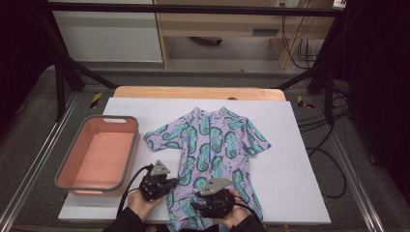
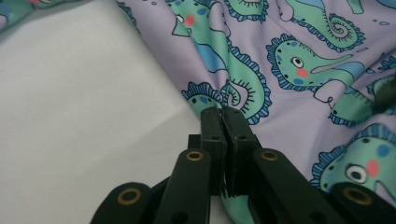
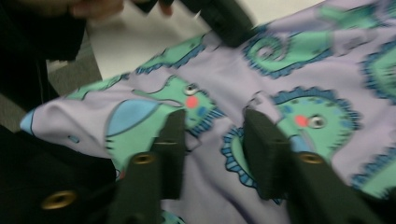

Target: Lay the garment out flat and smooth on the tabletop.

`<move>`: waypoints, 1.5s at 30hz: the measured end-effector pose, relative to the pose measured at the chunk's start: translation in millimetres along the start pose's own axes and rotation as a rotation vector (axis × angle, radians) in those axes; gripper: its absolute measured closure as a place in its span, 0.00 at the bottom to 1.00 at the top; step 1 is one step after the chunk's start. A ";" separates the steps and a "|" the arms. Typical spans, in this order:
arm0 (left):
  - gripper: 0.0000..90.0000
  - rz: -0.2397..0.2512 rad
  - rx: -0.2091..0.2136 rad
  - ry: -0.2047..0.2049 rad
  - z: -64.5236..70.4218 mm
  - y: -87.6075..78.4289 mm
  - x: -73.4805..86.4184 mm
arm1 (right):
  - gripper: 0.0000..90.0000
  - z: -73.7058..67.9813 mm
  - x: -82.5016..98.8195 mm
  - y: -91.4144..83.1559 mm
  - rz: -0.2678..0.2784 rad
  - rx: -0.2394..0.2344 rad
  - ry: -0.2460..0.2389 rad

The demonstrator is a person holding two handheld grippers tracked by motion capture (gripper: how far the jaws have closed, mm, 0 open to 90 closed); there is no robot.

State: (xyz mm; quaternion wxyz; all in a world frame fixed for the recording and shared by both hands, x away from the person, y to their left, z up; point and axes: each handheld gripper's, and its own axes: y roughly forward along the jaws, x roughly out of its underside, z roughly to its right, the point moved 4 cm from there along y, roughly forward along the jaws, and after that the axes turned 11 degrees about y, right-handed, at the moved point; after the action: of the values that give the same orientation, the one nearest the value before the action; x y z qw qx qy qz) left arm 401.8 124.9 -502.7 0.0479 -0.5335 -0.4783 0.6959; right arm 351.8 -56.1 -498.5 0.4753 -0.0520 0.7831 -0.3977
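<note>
— Where's the suit [image 1: 209, 145]?
— Flat on the bench [image 1: 290, 159], right of the tub [image 1: 96, 153]. My left fingers [image 2: 223, 122] pinch its hem; right fingers [image 3: 173, 135] spread above it. Folding's not started.

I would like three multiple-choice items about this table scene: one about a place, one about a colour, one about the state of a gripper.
1. Where does the tub stand?
A. on the garment
B. to the left of the garment
C. at the far right of the table

2. What colour is the inside of the tub?
A. pink
B. blue
C. black

3. How do the jaws of the left gripper stand?
A. wide open above the white sheet
B. closed on the tub rim
C. closed on the garment's edge

Answers: 1 B, the high view shows the tub left of the garment; 2 A, its floor and walls are pink; 3 C, the left gripper view shows the jaws together with fabric pinched.
</note>
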 end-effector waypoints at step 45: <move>0.60 0.018 0.046 -0.044 14.4 -11.5 12.8 | 0.50 80.4 44.6 -87.7 0.112 0.298 0.223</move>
State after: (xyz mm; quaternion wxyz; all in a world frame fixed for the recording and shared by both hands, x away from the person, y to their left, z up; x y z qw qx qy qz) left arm 379.9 129.6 -503.7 0.0434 -0.5211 -0.4583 0.7187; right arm 364.7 -182.1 -489.5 0.4096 0.1068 0.7649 -0.4855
